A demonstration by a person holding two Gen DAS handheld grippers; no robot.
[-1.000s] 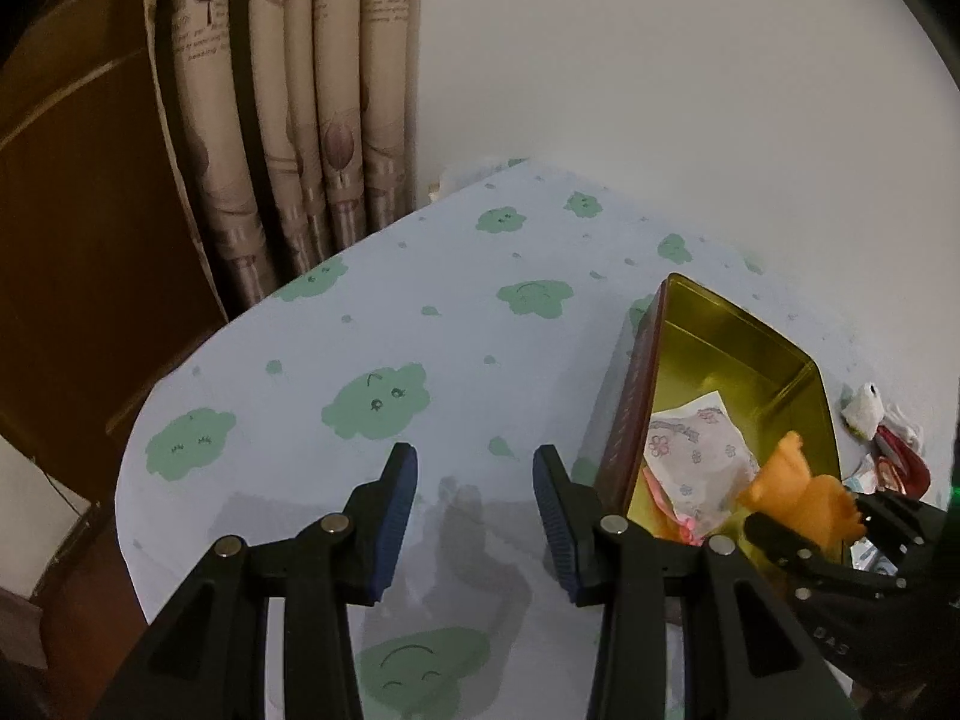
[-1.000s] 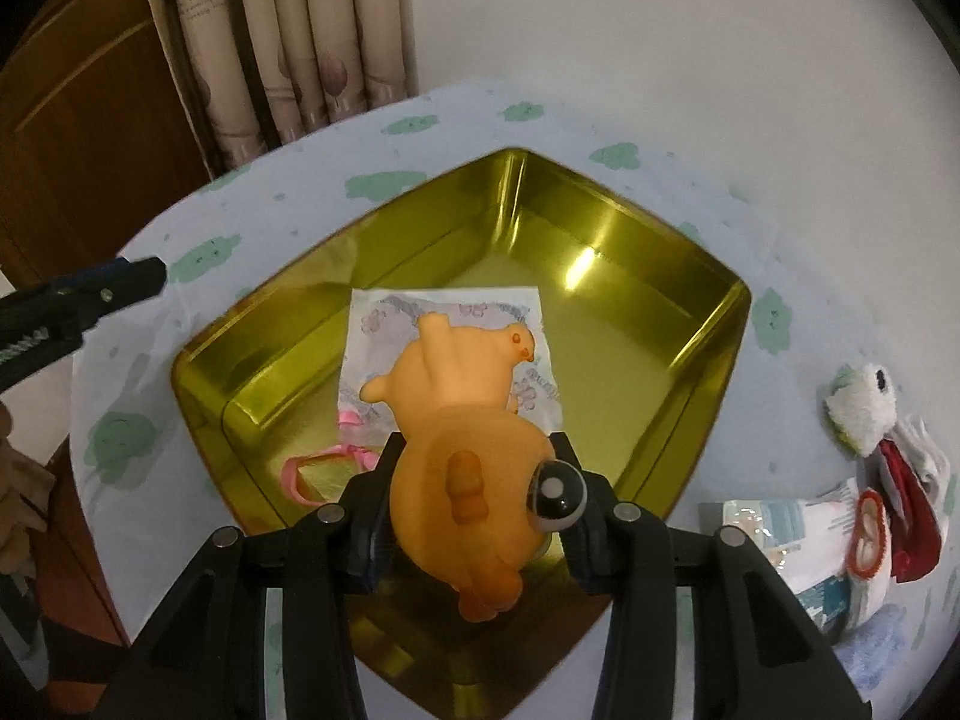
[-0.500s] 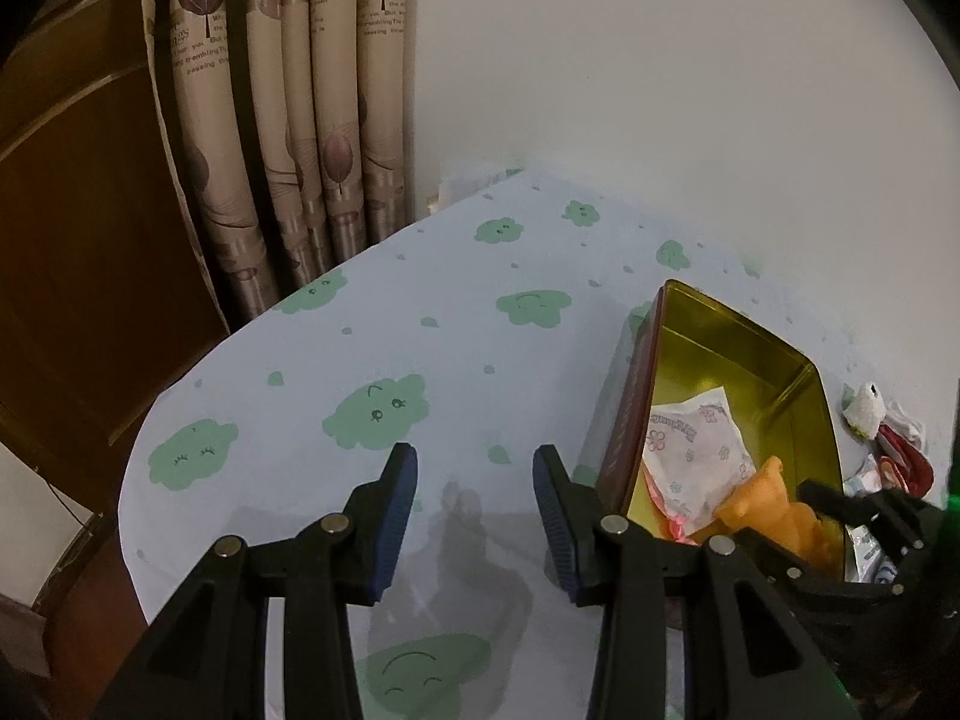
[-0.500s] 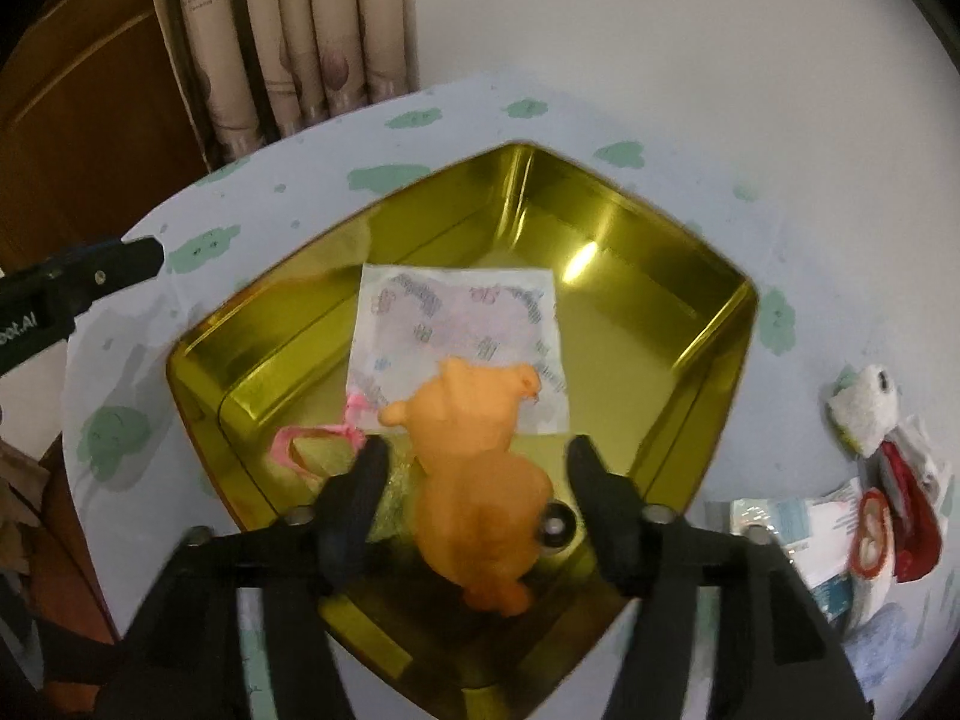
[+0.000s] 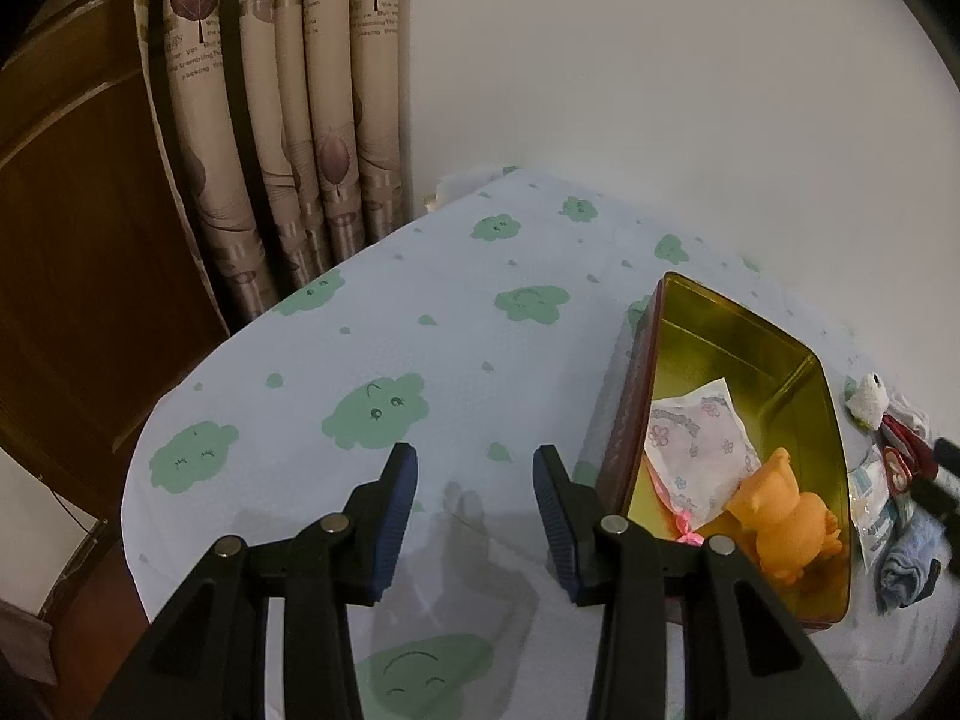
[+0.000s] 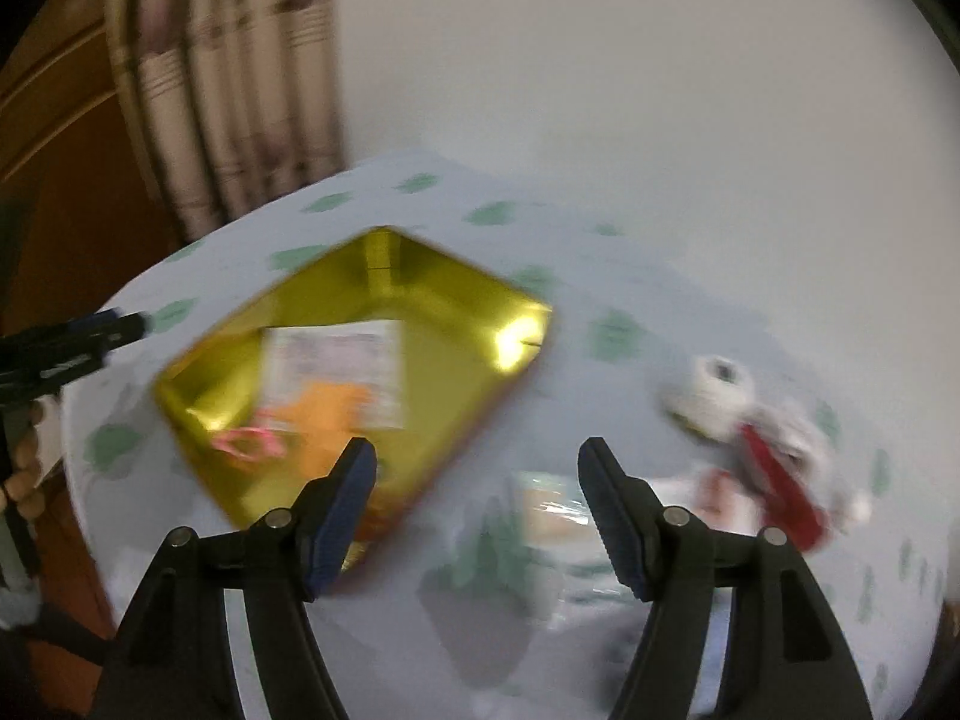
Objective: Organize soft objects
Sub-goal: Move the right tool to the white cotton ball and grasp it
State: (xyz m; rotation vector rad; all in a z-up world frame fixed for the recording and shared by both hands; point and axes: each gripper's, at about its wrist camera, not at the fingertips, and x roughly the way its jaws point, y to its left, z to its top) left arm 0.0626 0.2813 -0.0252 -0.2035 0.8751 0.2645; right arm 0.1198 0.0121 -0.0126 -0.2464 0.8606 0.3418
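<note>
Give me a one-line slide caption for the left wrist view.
Open left hand-held gripper hovers over the cloud-print tablecloth beside a gold metal tin holding an orange rubber toy.

White wall (image 5: 660, 90) — leaf-print curtain (image 5: 288, 120), dark wood door (image 5: 72, 228)

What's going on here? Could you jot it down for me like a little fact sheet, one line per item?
Setting: table with a cloud-print cloth, curtain behind
Container: gold tin, open
In the tin: orange squishy toy, flowered packet, pink band
Outside the tin: white plush, red item, blue cloth, plastic packet
Left gripper: open, empty, above the cloth
Right gripper: open, empty; view blurred
</note>
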